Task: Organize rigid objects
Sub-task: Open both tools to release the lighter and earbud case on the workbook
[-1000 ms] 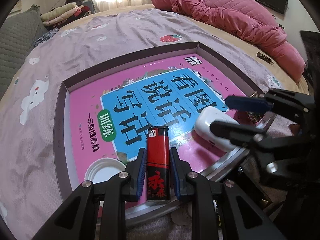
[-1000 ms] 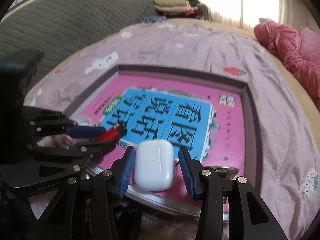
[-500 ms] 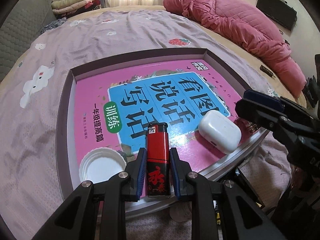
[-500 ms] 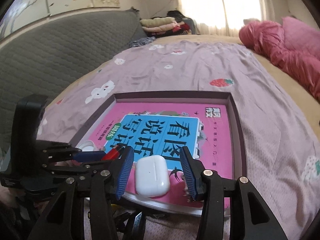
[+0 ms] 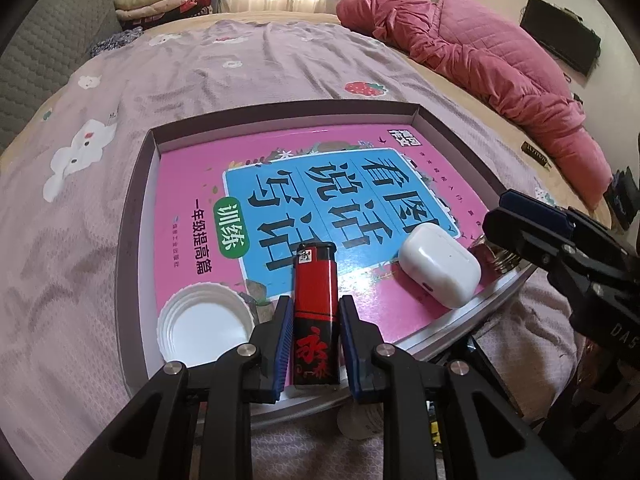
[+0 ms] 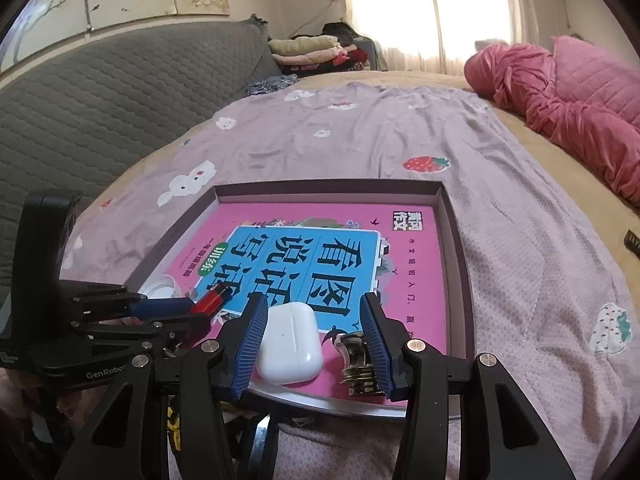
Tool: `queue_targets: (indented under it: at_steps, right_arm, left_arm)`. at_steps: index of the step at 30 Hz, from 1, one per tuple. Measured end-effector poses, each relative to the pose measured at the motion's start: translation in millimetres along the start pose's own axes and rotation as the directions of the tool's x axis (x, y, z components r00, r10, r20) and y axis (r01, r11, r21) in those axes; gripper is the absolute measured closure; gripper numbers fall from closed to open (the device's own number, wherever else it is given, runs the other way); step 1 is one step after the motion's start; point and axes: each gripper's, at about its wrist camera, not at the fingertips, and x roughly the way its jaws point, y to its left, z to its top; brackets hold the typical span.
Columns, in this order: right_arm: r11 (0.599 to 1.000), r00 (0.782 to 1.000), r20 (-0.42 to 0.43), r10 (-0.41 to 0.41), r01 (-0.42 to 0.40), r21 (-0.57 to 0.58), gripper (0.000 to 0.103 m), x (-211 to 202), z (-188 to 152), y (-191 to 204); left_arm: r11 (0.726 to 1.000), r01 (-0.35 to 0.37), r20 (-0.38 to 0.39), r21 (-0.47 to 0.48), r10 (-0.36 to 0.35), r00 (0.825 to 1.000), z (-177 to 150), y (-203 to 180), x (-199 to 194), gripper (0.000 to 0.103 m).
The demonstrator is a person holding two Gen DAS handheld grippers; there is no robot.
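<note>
I see a mauve patterned bedspread (image 5: 208,80) under the shallow cardboard tray (image 5: 132,216) — left gripper (image 5: 314,334) pinching the red-and-black lighter (image 5: 315,312), right gripper (image 6: 314,336) spread around the white earbud case (image 6: 290,344) — pink quilt (image 6: 560,88) behind.

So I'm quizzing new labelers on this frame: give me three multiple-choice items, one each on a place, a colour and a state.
1. Where does the white earbud case lie?
A. on the pink book
B. on the quilt
C. on the headboard
2. What colour is the lighter body?
A. green
B. red and black
C. yellow
3. How is the left claw?
A. wide open, empty
B. shut on the lighter
C. shut on the white cap

A: the case rests on the book cover.
B: red upper, black lower.
B: both pads press its sides.
</note>
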Motion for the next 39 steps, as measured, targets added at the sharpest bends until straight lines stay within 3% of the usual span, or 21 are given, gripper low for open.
queue_targets:
  at_steps: [17,29,39]
  right_arm:
    - [0.999,0.999,0.032,-0.020,0.022,-0.045,0.053,-9.7,2.7,9.9]
    - [0.999,0.999,0.027,-0.029,0.029,-0.026,0.053,-15.7,2.3,5.4]
    - [0.999,0.999,0.042,-0.031,0.032,-0.008,0.053,-24.4,4.0,1.6]
  left_arm:
    - [1.000,0.002,0.044,0.009,-0.002,0.999,-7.7,-7.7,-10.2,0.080]
    - [0.995,0.070,0.103,-0.075,-0.062,0.993,-14.1,0.3,-26.5,0.080]
    - [0.998,0.023,0.126,-0.056,-0.016,0.992,-18.9,-5.0,-32.4,0.080]
